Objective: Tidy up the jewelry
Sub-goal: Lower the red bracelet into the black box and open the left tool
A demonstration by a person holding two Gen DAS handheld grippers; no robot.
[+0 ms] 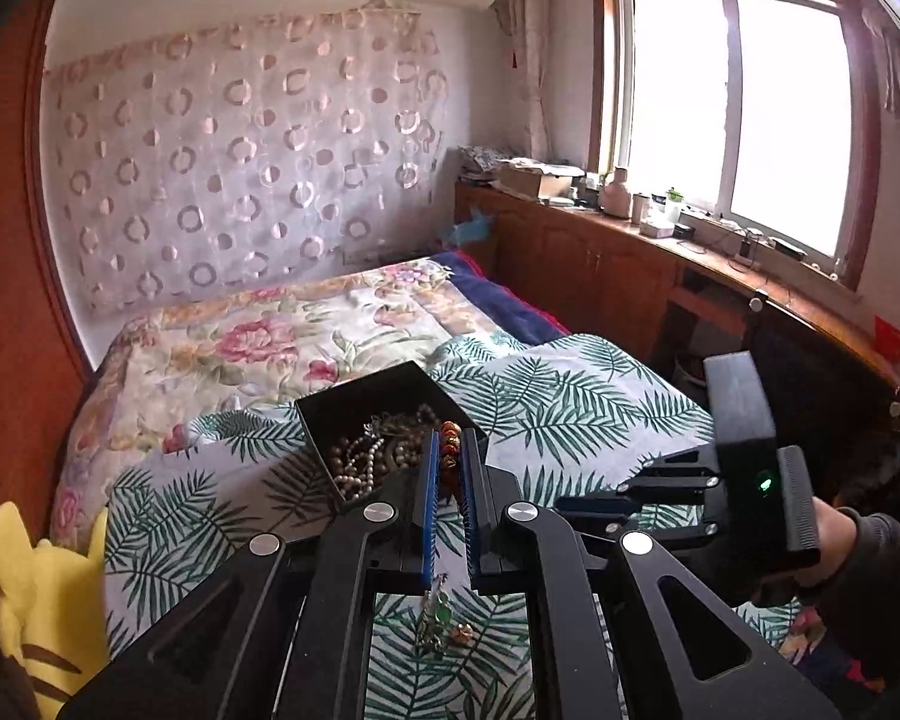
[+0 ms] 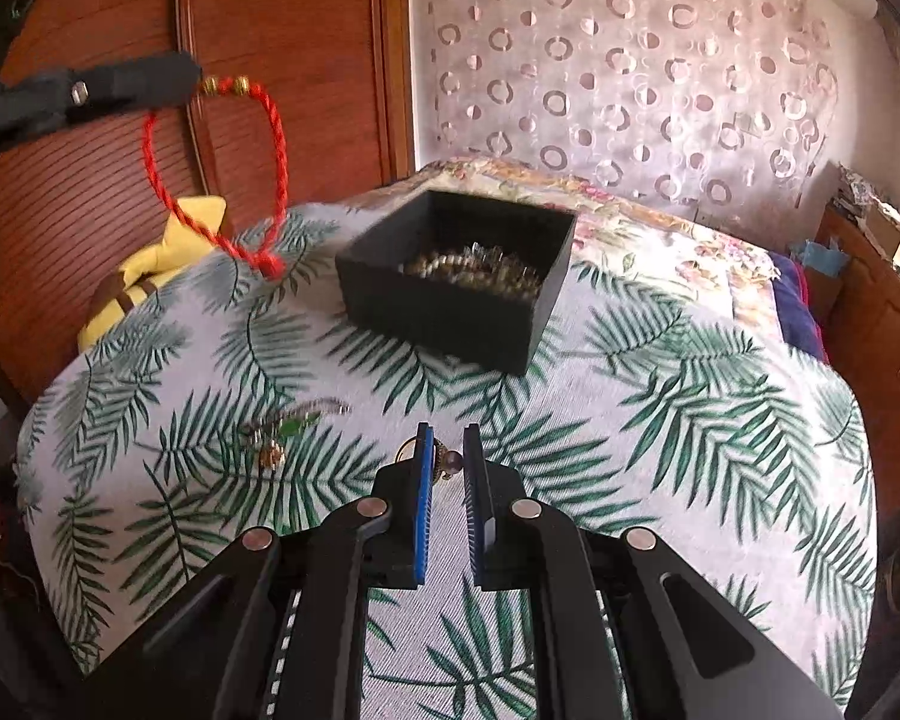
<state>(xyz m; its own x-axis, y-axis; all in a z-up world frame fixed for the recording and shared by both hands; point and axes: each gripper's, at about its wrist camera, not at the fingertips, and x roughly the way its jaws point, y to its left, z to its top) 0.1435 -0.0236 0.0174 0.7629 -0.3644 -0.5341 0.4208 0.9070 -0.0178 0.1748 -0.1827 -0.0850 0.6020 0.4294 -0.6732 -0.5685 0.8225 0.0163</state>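
Observation:
A black open box [image 1: 390, 396] [image 2: 450, 306] holding several bead strings sits on the leaf-print bedcover. My left gripper [image 1: 448, 441] is shut on a red cord bracelet [image 2: 270, 138] with gold beads and holds it in the air left of the box; in the left wrist view only its orange-red beads [image 1: 450, 438] show between the fingers. My right gripper [image 2: 448, 444] hovers low over the cover, jaws a little apart around a small ring with a dark bead [image 2: 450, 459]. A green and gold jewelry piece [image 1: 441, 618] [image 2: 282, 426] lies on the cover.
A yellow plush toy [image 1: 42, 588] [image 2: 150, 264] lies at the bed's left edge by a wooden wardrobe [image 2: 240, 60]. A floral quilt [image 1: 270, 336] covers the far bed. A wooden cabinet [image 1: 600, 252] with clutter runs under the window.

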